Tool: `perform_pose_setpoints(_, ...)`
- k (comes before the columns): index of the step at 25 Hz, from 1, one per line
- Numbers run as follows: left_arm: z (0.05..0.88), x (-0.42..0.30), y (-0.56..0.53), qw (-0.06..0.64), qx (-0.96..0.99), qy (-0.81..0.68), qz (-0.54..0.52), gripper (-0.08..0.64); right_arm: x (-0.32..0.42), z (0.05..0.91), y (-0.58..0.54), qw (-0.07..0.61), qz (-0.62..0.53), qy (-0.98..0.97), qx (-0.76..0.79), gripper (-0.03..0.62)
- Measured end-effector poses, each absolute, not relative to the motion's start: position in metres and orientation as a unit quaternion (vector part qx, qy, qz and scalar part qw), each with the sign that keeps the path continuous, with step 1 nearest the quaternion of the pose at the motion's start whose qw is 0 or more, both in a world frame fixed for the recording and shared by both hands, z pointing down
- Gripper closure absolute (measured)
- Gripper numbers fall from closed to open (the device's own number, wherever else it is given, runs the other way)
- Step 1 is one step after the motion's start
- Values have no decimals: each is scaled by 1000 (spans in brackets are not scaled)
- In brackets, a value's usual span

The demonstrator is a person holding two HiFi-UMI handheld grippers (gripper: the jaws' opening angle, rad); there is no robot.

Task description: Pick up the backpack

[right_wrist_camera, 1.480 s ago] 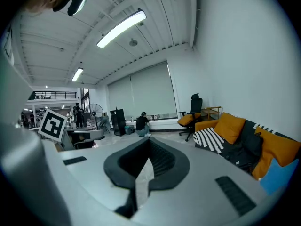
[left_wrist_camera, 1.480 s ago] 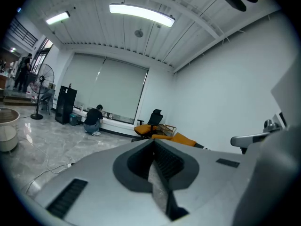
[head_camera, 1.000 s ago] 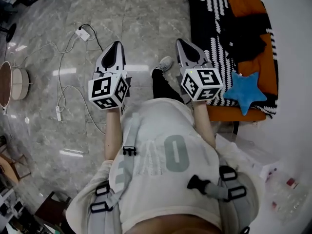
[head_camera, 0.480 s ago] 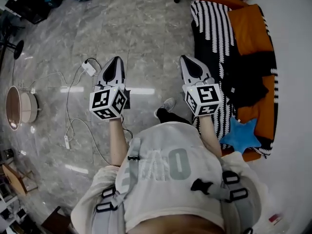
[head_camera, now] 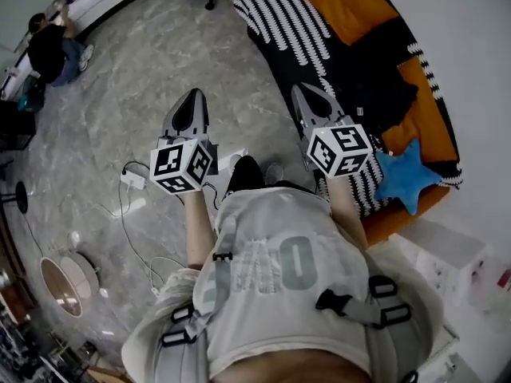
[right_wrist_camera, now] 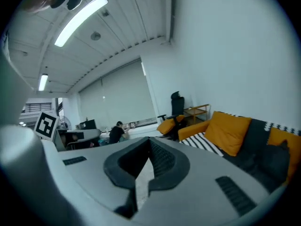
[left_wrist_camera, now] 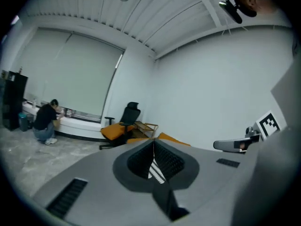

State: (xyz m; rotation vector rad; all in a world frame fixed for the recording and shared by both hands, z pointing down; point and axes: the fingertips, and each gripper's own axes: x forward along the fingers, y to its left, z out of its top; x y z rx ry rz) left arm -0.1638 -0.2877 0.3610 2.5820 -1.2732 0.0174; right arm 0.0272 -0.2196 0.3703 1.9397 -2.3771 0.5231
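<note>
Grey backpack straps [head_camera: 177, 332] with black buckles lie over both shoulders of the person, and one [head_camera: 374, 309] shows on the right side against the pale top. Both grippers are held out level in front of the chest, over the marble floor. My left gripper [head_camera: 192, 100] is shut with nothing between its jaws, and its tip [left_wrist_camera: 153, 143] points toward a far wall. My right gripper [head_camera: 306, 94] is shut and empty too, its tip [right_wrist_camera: 150, 142] aimed along the sofa. Neither gripper touches the straps.
An orange sofa [head_camera: 351, 6] with a black-and-white striped blanket [head_camera: 279, 30], a black garment [head_camera: 371, 86] and a blue star cushion [head_camera: 403, 180] lies at the right. Cables and a white power strip [head_camera: 131, 180] trail on the floor at the left. A person [head_camera: 49, 48] crouches far off.
The whole view has swung: the sofa now lies diagonally across the top right, and the cables have slid down and left. Both grippers moved along in front of the body, still shut.
</note>
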Motion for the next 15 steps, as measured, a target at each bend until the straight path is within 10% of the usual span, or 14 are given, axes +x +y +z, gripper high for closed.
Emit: perform_pose_setpoints(15,328,215,-267,75,994,73,39,540,249,334,-38,-110,109,-294,943,584)
